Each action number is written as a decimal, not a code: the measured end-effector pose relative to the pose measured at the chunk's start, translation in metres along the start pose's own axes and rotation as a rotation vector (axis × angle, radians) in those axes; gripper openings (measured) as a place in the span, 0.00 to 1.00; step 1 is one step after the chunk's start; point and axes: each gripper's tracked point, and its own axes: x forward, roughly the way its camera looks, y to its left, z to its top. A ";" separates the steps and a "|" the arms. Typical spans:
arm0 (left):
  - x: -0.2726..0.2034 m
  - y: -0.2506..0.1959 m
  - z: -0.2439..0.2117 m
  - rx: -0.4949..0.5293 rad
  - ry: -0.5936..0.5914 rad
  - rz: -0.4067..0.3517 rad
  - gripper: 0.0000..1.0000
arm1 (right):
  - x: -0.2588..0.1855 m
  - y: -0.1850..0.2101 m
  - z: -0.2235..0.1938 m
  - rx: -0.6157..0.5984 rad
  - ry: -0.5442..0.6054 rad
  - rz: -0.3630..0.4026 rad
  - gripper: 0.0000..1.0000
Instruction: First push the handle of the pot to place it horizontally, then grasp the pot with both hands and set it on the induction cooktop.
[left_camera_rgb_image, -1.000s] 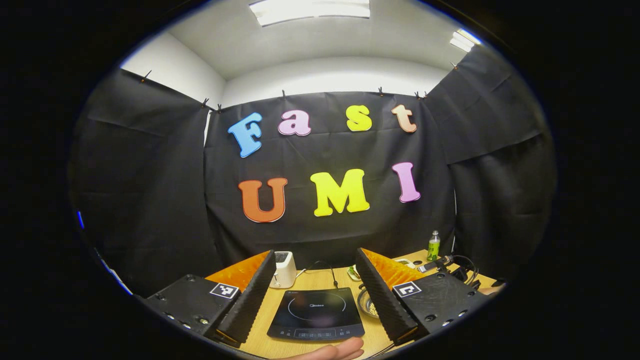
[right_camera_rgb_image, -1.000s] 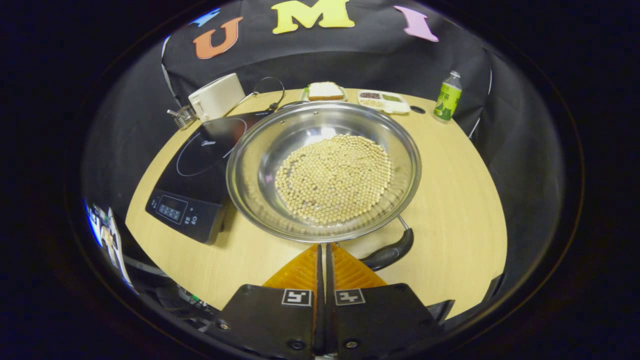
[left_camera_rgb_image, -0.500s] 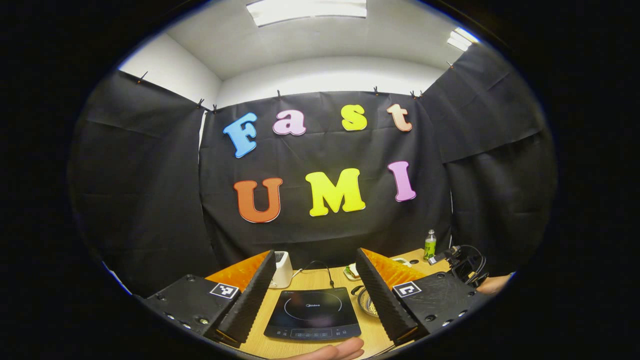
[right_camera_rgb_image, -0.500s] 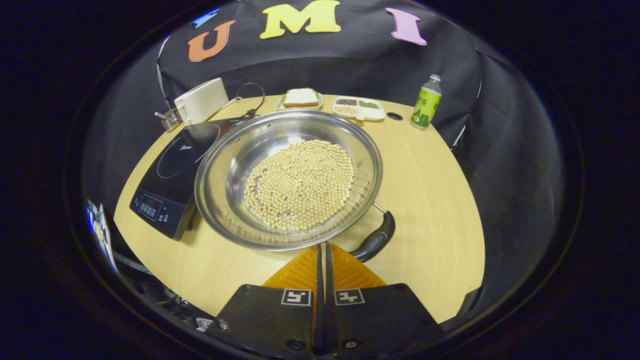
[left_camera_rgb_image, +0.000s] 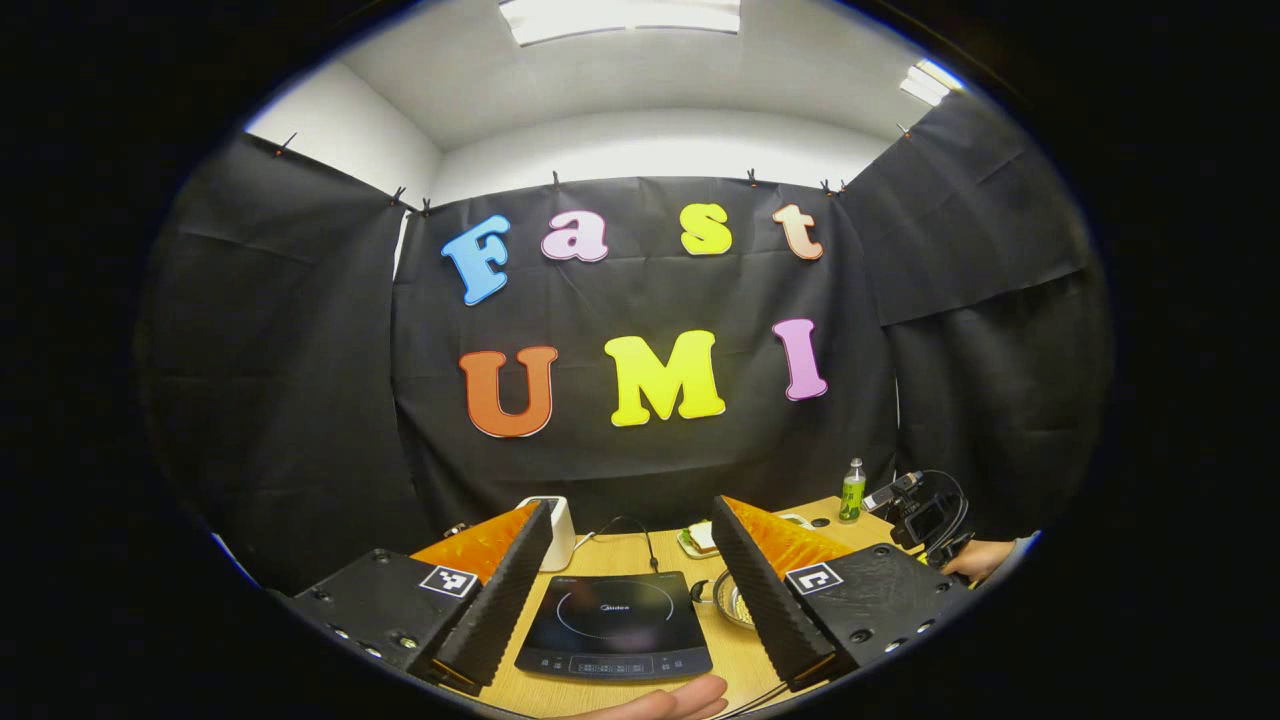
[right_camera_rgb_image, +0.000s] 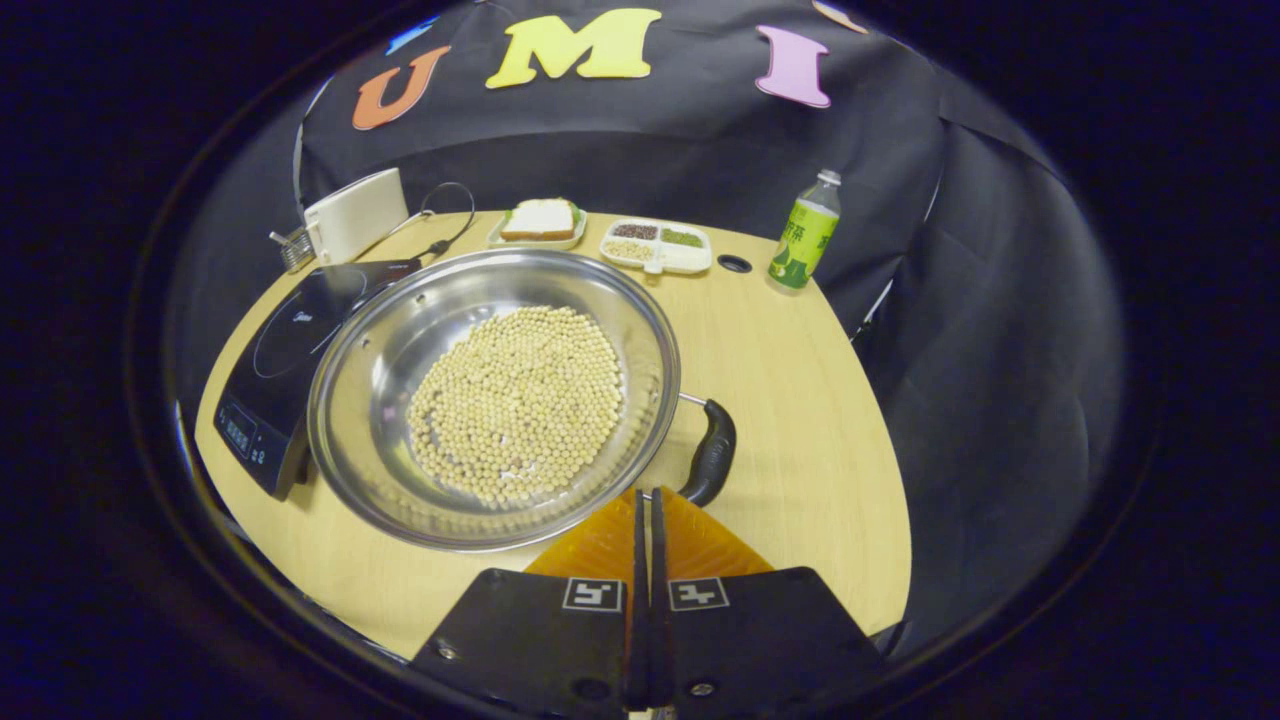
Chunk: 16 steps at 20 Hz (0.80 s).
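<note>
Pot on table beside induction cooktop: bean-laden, probably heavy, slippery steel; best held by rim and handle. Right gripper closed, empty; left gripper open.

You see a shiny metal pot with a glossy black handle, a glassy black induction cooktop, and a matt pale wood-look worktop.
</note>
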 end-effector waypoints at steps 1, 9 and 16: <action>0.003 0.000 -0.004 -0.005 0.006 -0.002 0.96 | 0.003 -0.004 0.006 -0.002 -0.022 -0.003 0.04; 0.047 -0.017 -0.053 -0.027 0.094 -0.025 0.96 | 0.020 -0.005 0.042 -0.063 -0.168 -0.008 0.04; 0.099 -0.055 -0.112 -0.058 0.192 -0.107 0.96 | 0.036 -0.008 0.049 -0.045 -0.201 0.009 0.04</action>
